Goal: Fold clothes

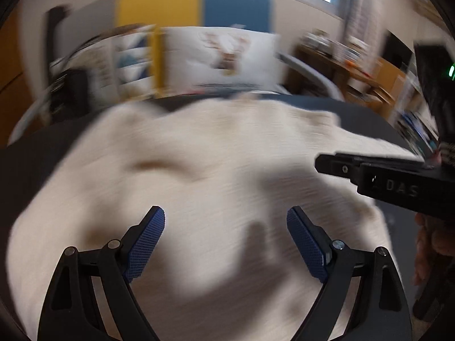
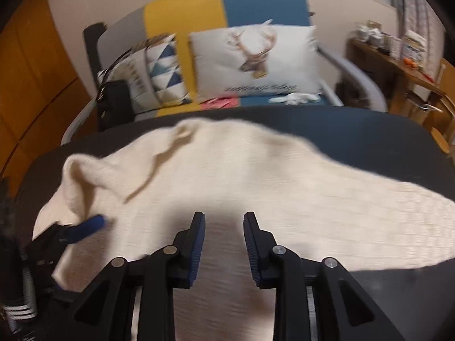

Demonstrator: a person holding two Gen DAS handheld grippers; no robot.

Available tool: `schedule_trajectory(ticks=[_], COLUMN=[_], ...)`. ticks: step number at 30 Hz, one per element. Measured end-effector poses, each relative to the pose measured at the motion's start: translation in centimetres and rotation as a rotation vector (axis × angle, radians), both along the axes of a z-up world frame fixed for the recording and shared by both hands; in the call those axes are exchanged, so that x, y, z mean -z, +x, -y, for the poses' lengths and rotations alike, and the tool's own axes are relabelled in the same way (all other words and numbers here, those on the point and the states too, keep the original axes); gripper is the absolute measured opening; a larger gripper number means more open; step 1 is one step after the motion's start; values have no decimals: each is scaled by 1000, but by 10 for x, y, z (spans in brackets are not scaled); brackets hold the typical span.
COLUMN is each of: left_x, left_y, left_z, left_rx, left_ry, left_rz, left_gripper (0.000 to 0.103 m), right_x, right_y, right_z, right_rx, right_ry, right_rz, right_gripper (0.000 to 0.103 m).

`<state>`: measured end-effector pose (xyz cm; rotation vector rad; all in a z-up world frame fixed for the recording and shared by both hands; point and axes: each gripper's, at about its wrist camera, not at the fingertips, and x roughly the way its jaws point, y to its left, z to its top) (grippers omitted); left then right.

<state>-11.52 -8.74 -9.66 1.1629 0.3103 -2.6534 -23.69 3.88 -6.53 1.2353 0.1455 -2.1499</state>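
Item: cream knit garment (image 2: 227, 187), probably a sweater, lying spread across the dark worktop (image 2: 369, 130), rumpled, with one raised fold at about 9 o'clock in the right wrist view and a crease running down from the far edge. We cannot tell from this whether it lies in one layer or already doubled over, so the scene fits both a garment laid out for its opening fold and one part-folded and awaiting another. Left hand-held gripper (image 1: 226, 236): jaws spread wide, empty, hovering over the middle of the cloth; in the right wrist view its blue tip shows at 9 o'clock, close to the raised fold. Right hand-held gripper (image 2: 224, 244): jaws parted by a narrow gap, nothing between them, poised above the near part of the garment at 6 o'clock. Step in hand, as we judge it: positioning for a grasp. The next move calls for each gripper to find an edge or corner, pinch one layer cleanly, and lift evenly. Background: sofa with a deer-print cushion (image 2: 256, 59) at 12 o'clock.
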Motion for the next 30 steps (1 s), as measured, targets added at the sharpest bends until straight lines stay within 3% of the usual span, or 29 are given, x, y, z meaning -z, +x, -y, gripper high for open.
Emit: schedule_trajectory(ticks=[6, 10, 13, 16, 25, 30], left_x=[-1, -12, -18, -23, -28, -7], left_y=[63, 102, 132, 168, 263, 271], left_z=[52, 64, 73, 80, 84, 61], left_rx=[-153, -204, -206, -202, -81, -6], left_ry=[145, 72, 1, -52, -218, -298], left_rz=[-42, -48, -35, -35, 39, 107], left_gripper=[90, 90, 90, 90, 90, 90], right_x=[17, 30, 41, 39, 35, 34], right_y=[38, 66, 83, 94, 95, 91], right_z=[55, 90, 109, 114, 113, 117], right_rx=[-98, -207, -264, -271, -259, -259], right_ry=[-79, -62, 44, 84, 75, 83], right_rz=[21, 0, -88, -173, -184, -194], right_gripper=[28, 26, 25, 25, 25, 25])
